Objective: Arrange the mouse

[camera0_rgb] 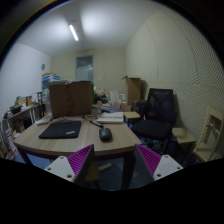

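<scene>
We look into an office room with pale walls and a long ceiling light (74, 32) glowing overhead. A wooden desk (75, 145) with a rounded front edge fills the middle ground, beyond the fingers. To its side, on the far side of the desk's end, stands a black office chair (157, 112), facing roughly toward the desk. Behind the desk we see 1 large brown cardboard box (70, 97) standing upright, and a second brown box (133, 90) further back against the wall. A pale door (84, 69) shows at the rear of the room.

On the desk lies a dark mouse mat (61, 129), flat and set toward 1 side of the desktop. The mouse (105, 133), small and dark, rests directly on the wood just beside the mat, apart from it and not on it. Some white papers (110, 117) sit behind the mouse.

The gripper (112, 160) hangs in front of the desk edge, well short of the mouse. Its 2 fingers (79, 159) stand wide apart with their magenta pads facing inward, and nothing is held between them; we see only the desk front in the gap.
</scene>
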A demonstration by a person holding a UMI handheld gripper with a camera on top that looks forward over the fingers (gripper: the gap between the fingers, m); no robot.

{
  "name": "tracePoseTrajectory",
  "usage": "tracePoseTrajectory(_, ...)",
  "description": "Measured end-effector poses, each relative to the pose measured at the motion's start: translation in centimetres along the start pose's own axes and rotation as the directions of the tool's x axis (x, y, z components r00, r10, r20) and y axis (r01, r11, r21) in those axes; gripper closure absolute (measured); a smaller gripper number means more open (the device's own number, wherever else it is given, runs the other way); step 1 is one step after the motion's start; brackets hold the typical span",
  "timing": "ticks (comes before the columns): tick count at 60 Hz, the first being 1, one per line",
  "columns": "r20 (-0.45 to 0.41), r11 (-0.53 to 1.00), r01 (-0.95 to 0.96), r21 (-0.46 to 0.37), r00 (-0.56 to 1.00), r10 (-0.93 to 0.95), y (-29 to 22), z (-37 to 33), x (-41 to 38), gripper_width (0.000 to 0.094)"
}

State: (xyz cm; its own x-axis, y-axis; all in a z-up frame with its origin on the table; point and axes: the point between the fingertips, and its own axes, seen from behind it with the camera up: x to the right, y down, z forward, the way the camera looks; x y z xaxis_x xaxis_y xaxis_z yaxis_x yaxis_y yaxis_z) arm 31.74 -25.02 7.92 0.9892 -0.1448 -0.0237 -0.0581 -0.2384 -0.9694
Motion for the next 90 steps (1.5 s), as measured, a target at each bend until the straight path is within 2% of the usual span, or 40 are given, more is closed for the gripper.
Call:
tracePoseTrajectory(5, 0.024, 0.999, 0.018, 0.028, 1.000, -0.019, 0.1, 1.1, -0.6, 0.0105)
tracePoseTrajectory(23, 0.055, 1.000, -0.010, 0.029, 0.998, 0.008, 1.4, 10.7, -3.0, 0.0107)
tracePoseTrajectory(38, 0.038, 1.000, 0.007, 0.015, 0.999, -0.008, 2.5, 19.3, -3.7, 0.0119)
tracePoseTrajectory(49, 0.017, 0.997, 0.026, 0.066, 0.999, -0.027, 1.8, 22.4, -3.7, 0.0124)
tracePoseTrajectory(53, 0.010, 0.996, 0.025, 0.089, 1.000, -0.026, 1.7, 22.8, -3.8, 0.0164)
tracePoseTrajectory(54, 0.008, 0.995, 0.025, 0.096, 1.000, -0.026, 1.6, 22.9, -3.8, 0.0141)
tracePoseTrajectory(58, -0.005, 0.992, 0.023, 0.121, 1.000, -0.023, 1.5, 23.0, -3.6, 0.0387)
tracePoseTrajectory(62, -0.028, 0.990, 0.023, 0.136, 0.999, -0.020, 1.4, 23.0, -3.5, 0.0453)
tracePoseTrajectory(71, -0.060, 0.995, -0.010, 0.100, 0.998, 0.016, 1.8, 22.8, -3.3, 0.0490)
tracePoseTrajectory(85, -0.134, 0.996, -0.011, 0.087, 0.991, 0.022, 1.6, 21.9, -3.4, 0.0563)
tracePoseTrajectory(90, -0.107, 0.990, -0.016, 0.144, 0.994, 0.031, -1.2, 19.8, -5.6, 0.0574)
